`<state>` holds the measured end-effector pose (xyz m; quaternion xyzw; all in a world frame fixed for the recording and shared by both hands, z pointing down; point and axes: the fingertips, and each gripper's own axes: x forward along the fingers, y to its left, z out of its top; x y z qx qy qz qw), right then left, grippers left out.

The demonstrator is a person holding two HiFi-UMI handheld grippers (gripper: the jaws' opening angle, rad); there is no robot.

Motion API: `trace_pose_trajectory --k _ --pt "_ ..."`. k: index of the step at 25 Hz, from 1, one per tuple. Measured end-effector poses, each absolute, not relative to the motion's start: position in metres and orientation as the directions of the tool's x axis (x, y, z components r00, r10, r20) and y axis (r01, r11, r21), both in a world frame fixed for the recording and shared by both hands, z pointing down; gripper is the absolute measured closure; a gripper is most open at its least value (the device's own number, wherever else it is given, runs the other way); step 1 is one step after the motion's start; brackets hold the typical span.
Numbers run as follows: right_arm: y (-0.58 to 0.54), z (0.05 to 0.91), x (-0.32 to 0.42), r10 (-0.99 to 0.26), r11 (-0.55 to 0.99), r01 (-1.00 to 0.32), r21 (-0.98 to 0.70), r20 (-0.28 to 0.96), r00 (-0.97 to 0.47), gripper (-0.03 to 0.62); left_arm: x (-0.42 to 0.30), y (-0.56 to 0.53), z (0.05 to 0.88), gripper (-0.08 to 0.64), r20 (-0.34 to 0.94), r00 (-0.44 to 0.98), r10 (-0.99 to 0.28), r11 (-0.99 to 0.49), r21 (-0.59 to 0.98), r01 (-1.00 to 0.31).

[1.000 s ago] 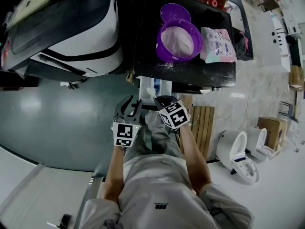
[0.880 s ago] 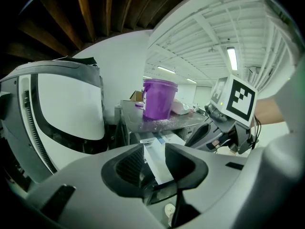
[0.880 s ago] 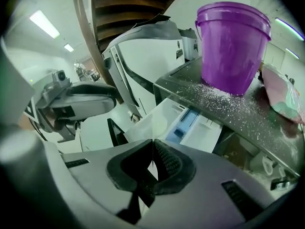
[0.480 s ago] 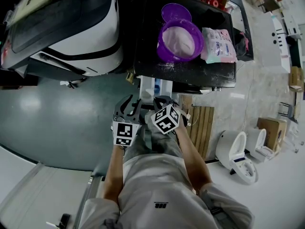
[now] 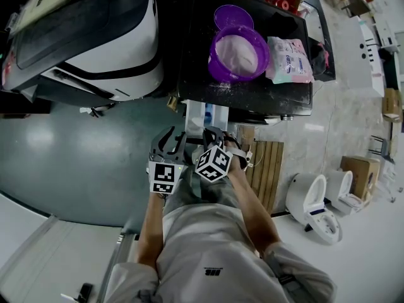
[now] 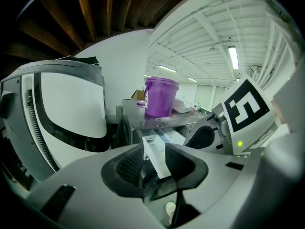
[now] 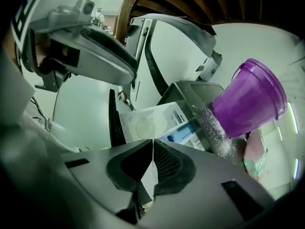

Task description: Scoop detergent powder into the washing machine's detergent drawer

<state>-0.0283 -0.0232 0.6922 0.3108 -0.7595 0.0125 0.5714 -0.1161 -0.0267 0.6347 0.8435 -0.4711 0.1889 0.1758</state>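
Observation:
The white detergent drawer is pulled out from the black washing machine. On the machine's top stands a purple bucket of white powder. My left gripper is at the drawer's front left corner. In the left gripper view the drawer's white edge sits between the narrow jaws of the left gripper. My right gripper hovers just in front of the drawer. In its own view the right gripper has its tips touching with nothing held, and the drawer and the bucket lie beyond.
A purple lid lies behind the bucket and a detergent bag to its right. Spilled powder dusts the machine's top. A white appliance stands at the left. A wooden pallet and toilets are at the right.
My right gripper has shifted left and rolled, its marker cube now closer to the left gripper. The left gripper and the drawer have stayed put.

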Motion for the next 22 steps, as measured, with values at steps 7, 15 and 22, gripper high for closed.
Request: trace_pose_trajectory --k 7,15,22 --pt "-0.0231 0.6893 -0.0269 -0.498 0.806 -0.428 0.409 0.86 -0.116 0.584 -0.1196 -0.0253 0.6335 0.41 0.487 0.476 -0.732 -0.492 0.106 -0.864" --pt "-0.0226 0.6885 -0.0258 -0.503 0.803 -0.432 0.411 0.856 -0.12 0.584 -0.1211 -0.024 0.6318 0.41 0.486 0.47 -0.737 -0.487 0.1 -0.868" --pt "-0.0204 0.6854 -0.0257 -0.509 0.793 -0.459 0.401 0.85 -0.136 0.584 -0.1226 -0.0216 0.6289 0.41 0.481 0.466 -0.742 -0.486 0.094 -0.869"
